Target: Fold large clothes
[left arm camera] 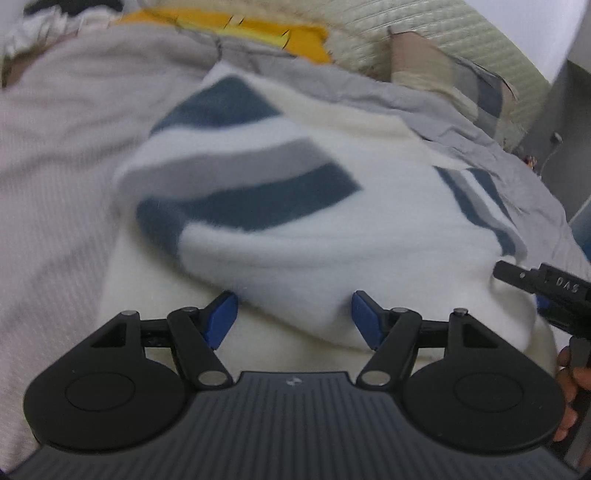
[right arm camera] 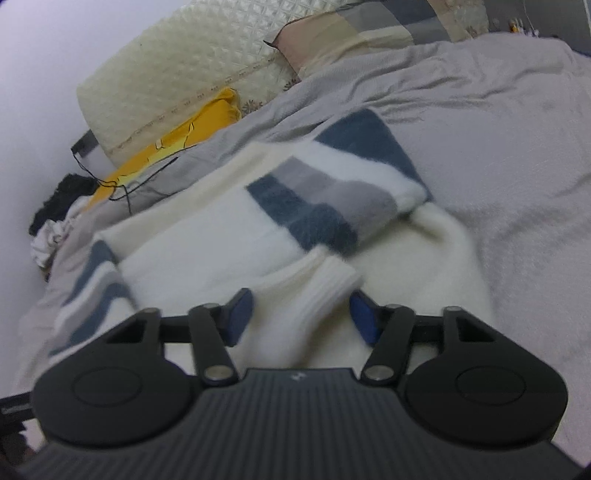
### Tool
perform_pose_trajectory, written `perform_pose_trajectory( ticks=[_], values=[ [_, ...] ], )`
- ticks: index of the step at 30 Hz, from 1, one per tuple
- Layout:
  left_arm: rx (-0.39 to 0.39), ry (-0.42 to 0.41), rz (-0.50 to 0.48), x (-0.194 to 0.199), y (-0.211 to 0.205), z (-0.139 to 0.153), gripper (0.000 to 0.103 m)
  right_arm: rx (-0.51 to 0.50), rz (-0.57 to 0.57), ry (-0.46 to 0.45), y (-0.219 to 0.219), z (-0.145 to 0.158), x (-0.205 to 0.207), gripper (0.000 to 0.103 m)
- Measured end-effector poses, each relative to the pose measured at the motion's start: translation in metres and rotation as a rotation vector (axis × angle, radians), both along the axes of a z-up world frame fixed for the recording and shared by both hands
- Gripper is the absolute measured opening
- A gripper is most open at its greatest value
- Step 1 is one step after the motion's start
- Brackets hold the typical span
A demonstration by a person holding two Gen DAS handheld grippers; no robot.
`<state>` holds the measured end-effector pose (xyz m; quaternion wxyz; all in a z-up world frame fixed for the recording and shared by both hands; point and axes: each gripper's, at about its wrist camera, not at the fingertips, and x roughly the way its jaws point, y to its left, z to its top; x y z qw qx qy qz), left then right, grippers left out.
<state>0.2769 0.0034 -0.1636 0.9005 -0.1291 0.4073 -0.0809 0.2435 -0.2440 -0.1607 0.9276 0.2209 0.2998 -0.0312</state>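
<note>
A fluffy white sweater (left arm camera: 314,240) with navy and grey stripes lies partly folded on the bed. My left gripper (left arm camera: 294,318) hovers low over its near fold, jaws wide apart; the fabric bulges up between the blue pads (left arm camera: 221,317), and I see no squeeze. In the right wrist view the same sweater (right arm camera: 221,236) spreads ahead, a striped sleeve laid across it. My right gripper (right arm camera: 301,318) straddles a ribbed white cuff (right arm camera: 321,291), which sits between the pads without being pinched. The right gripper's black body (left arm camera: 546,291) and a hand (left arm camera: 569,373) show at the left view's right edge.
A grey bed cover (right arm camera: 498,147) lies under the sweater. Behind it are a yellow cloth (right arm camera: 177,136), a thin black cable (right arm camera: 122,188), a cream quilted headboard (right arm camera: 166,74) and a patchwork pillow (right arm camera: 351,33). A dark heap of clothes (right arm camera: 62,199) sits by the wall.
</note>
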Motion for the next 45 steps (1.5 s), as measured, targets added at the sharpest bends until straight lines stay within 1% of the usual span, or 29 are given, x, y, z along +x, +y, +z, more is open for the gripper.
perform_pose_trajectory(
  ticks=[1, 3, 6, 7, 10, 14, 15, 18, 20, 23, 25, 28, 31, 34, 36, 38, 40, 41, 42, 43, 44, 45],
  values=[
    [-0.017, 0.014, 0.009, 0.003, 0.003, -0.003, 0.073, -0.005, 0.001, -0.003, 0.0, 0.001, 0.0, 0.04],
    [-0.037, 0.025, 0.018, 0.006, 0.006, -0.006, 0.072, -0.026, 0.0, -0.019, 0.0, 0.006, -0.004, 0.018],
    [-0.066, 0.023, 0.024, 0.004, 0.011, -0.001, 0.072, -0.037, 0.012, -0.074, -0.002, 0.019, -0.014, 0.012],
    [-0.077, 0.025, 0.027, 0.003, 0.011, 0.0, 0.072, -0.036, 0.018, -0.096, -0.002, 0.025, -0.018, 0.012],
    [-0.146, 0.01, 0.043, -0.005, 0.023, 0.01, 0.072, -0.034, 0.051, -0.189, 0.003, 0.044, -0.039, 0.011],
    [-0.238, -0.03, 0.051, -0.019, 0.036, 0.027, 0.072, -0.058, 0.136, -0.314, 0.019, 0.072, -0.075, 0.01],
    [-0.27, -0.046, 0.055, -0.024, 0.04, 0.032, 0.072, -0.07, 0.167, -0.341, 0.026, 0.079, -0.086, 0.01],
    [-0.343, -0.058, 0.051, -0.035, 0.048, 0.045, 0.072, -0.125, 0.286, -0.403, 0.051, 0.097, -0.12, 0.01],
    [-0.39, -0.057, 0.066, -0.044, 0.054, 0.053, 0.072, -0.2, 0.371, -0.395, 0.072, 0.107, -0.137, 0.01],
    [-0.419, -0.051, 0.076, -0.059, 0.062, 0.062, 0.072, -0.247, 0.488, -0.368, 0.096, 0.112, -0.156, 0.01],
    [-0.425, -0.023, 0.093, -0.07, 0.066, 0.064, 0.072, -0.27, 0.536, -0.333, 0.109, 0.108, -0.163, 0.01],
    [-0.447, 0.011, 0.101, -0.083, 0.07, 0.063, 0.072, -0.281, 0.618, -0.256, 0.122, 0.097, -0.173, 0.01],
    [-0.45, 0.049, 0.109, -0.095, 0.07, 0.055, 0.073, -0.324, 0.722, -0.164, 0.145, 0.083, -0.182, 0.01],
    [-0.475, 0.09, 0.12, -0.104, 0.071, 0.043, 0.073, -0.37, 0.799, -0.078, 0.163, 0.069, -0.189, 0.012],
    [-0.483, 0.112, 0.122, -0.108, 0.07, 0.035, 0.073, -0.401, 0.823, -0.024, 0.17, 0.061, -0.192, 0.013],
    [-0.476, 0.133, 0.119, -0.107, 0.068, 0.03, 0.073, -0.4, 0.828, 0.018, 0.17, 0.057, -0.193, 0.016],
    [-0.471, 0.141, 0.105, -0.106, 0.065, 0.027, 0.073, -0.366, 0.812, 0.016, 0.164, 0.06, -0.195, 0.022],
    [-0.467, 0.143, 0.098, -0.105, 0.063, 0.026, 0.073, -0.327, 0.8, 0.004, 0.158, 0.065, -0.193, 0.031],
    [-0.463, 0.143, 0.089, -0.105, 0.061, 0.026, 0.073, -0.289, 0.786, -0.007, 0.15, 0.068, -0.191, 0.043],
    [-0.463, 0.143, 0.082, -0.105, 0.058, 0.025, 0.073, -0.249, 0.766, -0.021, 0.143, 0.071, -0.189, 0.05],
    [-0.472, 0.143, 0.07, -0.105, 0.056, 0.024, 0.073, -0.204, 0.736, -0.037, 0.134, 0.075, -0.187, 0.062],
    [-0.478, 0.144, 0.061, -0.105, 0.054, 0.024, 0.073, -0.17, 0.715, -0.046, 0.128, 0.078, -0.184, 0.067]
  ],
)
